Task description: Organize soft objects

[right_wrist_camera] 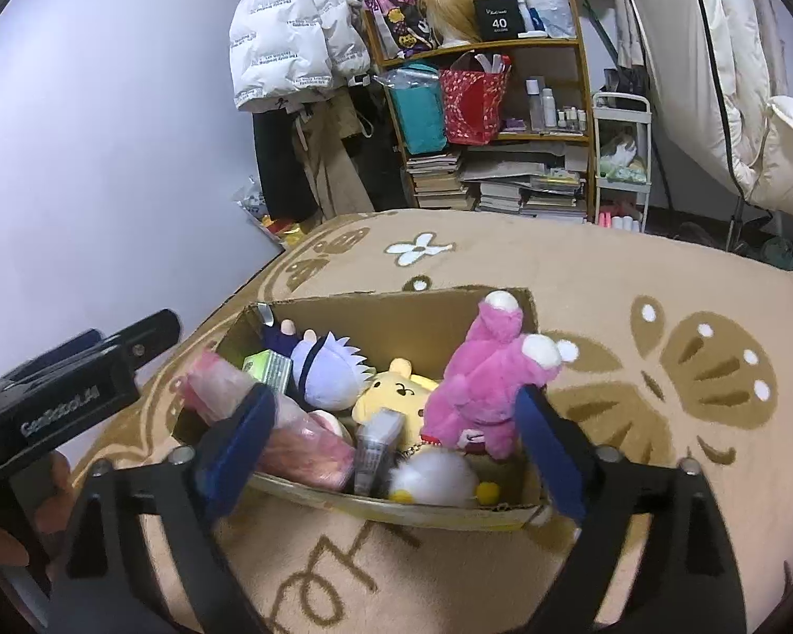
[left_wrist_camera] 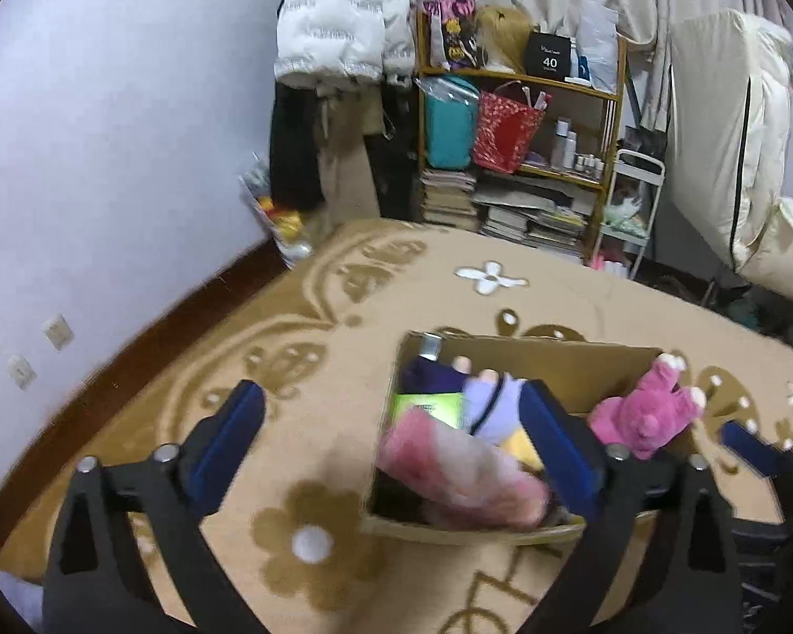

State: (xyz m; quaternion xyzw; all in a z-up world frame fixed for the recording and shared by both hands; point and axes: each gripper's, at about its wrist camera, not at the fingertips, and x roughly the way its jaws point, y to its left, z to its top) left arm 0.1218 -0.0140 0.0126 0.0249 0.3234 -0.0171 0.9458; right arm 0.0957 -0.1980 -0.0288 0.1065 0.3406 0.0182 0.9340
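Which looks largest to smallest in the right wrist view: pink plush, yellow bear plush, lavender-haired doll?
1. pink plush, clearly largest.
2. lavender-haired doll and yellow bear plush look alike; both partly hidden, so unranked.

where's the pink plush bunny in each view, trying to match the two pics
Left wrist view: the pink plush bunny lies on the cardboard box's right rim, right of centre.
Right wrist view: the bunny stands at the box's right side, near centre, beside the yellow bear plush.
Shared landmark: the red patterned bag on the wooden shelf.
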